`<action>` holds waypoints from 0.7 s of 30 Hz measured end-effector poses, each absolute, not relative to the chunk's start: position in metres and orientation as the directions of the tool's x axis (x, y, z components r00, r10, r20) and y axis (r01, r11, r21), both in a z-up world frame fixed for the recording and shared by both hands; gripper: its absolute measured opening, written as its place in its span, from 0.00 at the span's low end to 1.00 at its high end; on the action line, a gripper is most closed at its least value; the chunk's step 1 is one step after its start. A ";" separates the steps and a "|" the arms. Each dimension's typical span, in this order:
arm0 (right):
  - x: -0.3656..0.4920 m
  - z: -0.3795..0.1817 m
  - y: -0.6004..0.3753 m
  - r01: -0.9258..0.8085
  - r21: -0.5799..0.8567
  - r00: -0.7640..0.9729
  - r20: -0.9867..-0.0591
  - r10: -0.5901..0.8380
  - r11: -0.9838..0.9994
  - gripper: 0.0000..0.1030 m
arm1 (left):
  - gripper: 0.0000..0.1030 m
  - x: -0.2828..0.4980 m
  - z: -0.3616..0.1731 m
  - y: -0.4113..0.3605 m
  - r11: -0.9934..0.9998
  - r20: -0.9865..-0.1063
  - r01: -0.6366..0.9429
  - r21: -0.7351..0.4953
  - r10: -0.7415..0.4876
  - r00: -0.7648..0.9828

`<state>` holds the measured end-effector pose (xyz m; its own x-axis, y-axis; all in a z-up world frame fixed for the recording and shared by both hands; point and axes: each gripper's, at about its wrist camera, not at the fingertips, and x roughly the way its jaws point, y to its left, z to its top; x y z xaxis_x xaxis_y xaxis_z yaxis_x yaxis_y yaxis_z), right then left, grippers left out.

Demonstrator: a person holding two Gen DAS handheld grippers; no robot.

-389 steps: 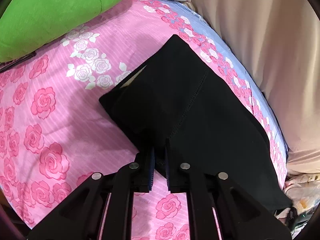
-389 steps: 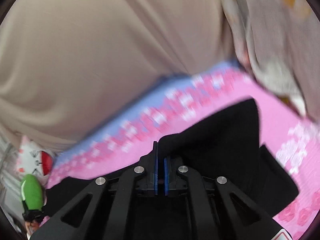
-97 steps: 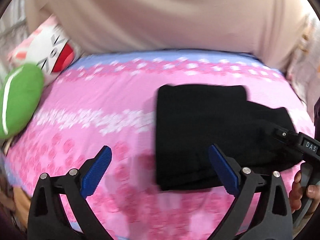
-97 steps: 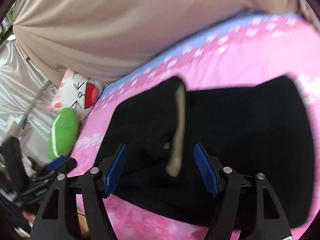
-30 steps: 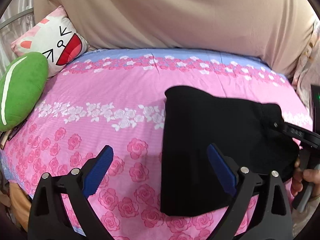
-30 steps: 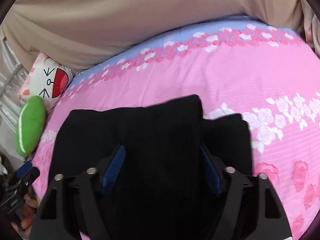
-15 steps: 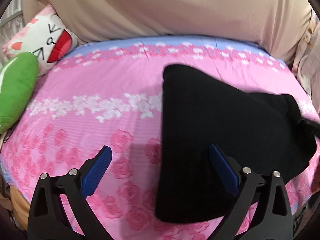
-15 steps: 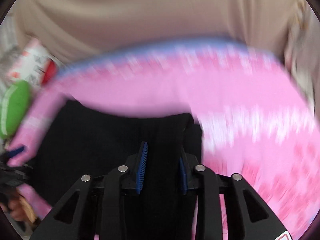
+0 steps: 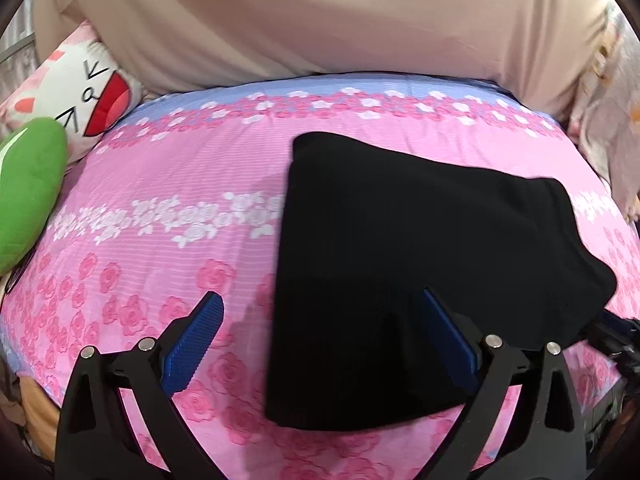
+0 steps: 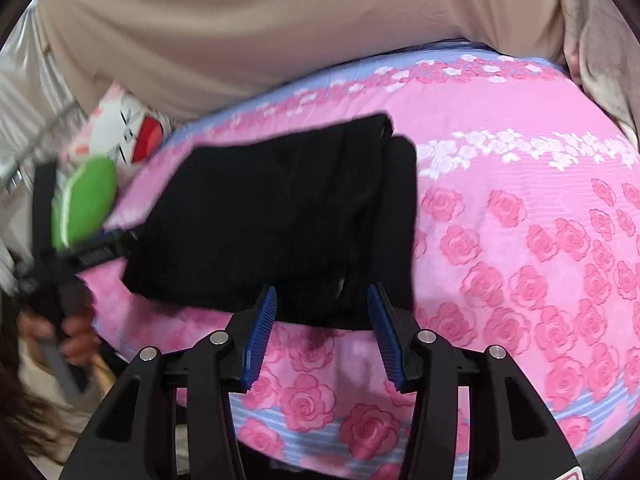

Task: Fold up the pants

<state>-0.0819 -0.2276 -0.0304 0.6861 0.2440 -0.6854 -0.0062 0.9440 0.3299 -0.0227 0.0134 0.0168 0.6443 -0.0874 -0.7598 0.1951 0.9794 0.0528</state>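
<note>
The black pants (image 9: 404, 240) lie folded in a compact stack on the pink rose-print bed sheet (image 9: 160, 208); they also show in the right wrist view (image 10: 288, 216). My left gripper (image 9: 320, 332) is open and empty, its blue pads spread over the near left edge of the stack. My right gripper (image 10: 322, 320) is open and empty, just in front of the stack's near edge. The left gripper's body also shows at the left of the right wrist view (image 10: 80, 256), held in a hand.
A green cushion (image 9: 28, 188) and a white cartoon pillow (image 9: 88, 96) lie at the bed's left end. A beige curtain (image 9: 320, 16) hangs behind the bed. The bed's front edge (image 10: 360, 440) is close below the right gripper.
My right gripper has opened wider and pulled back from the pants towards the bed's front edge. My left gripper has stayed open and lowered slightly towards the stack.
</note>
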 end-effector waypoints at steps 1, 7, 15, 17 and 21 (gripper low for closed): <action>-0.081 -0.034 -0.226 -0.005 0.319 0.689 -0.686 0.234 0.948 0.43 | 0.93 -0.024 0.016 0.010 0.977 -0.761 0.204 0.060 -0.087 0.643; -0.078 -0.004 -0.239 -0.010 0.356 0.766 -0.598 0.236 0.934 0.10 | 0.93 -0.029 0.007 -0.007 0.969 -0.773 0.228 0.100 -0.069 0.630; -0.081 -0.034 -0.269 0.081 0.460 0.736 -0.626 0.258 0.884 0.15 | 0.95 -0.026 -0.005 -0.001 0.971 -0.793 0.220 0.089 -0.065 0.606; -0.087 -0.007 -0.268 0.113 0.363 0.780 -0.609 0.144 0.925 0.17 | 0.95 -0.026 -0.002 0.003 0.974 -0.789 0.207 0.094 -0.054 0.612; -0.057 0.039 -0.239 -0.049 0.345 0.796 -0.553 0.245 0.937 0.17 | 0.95 -0.027 0.008 0.021 0.983 -0.774 0.168 0.070 -0.053 0.631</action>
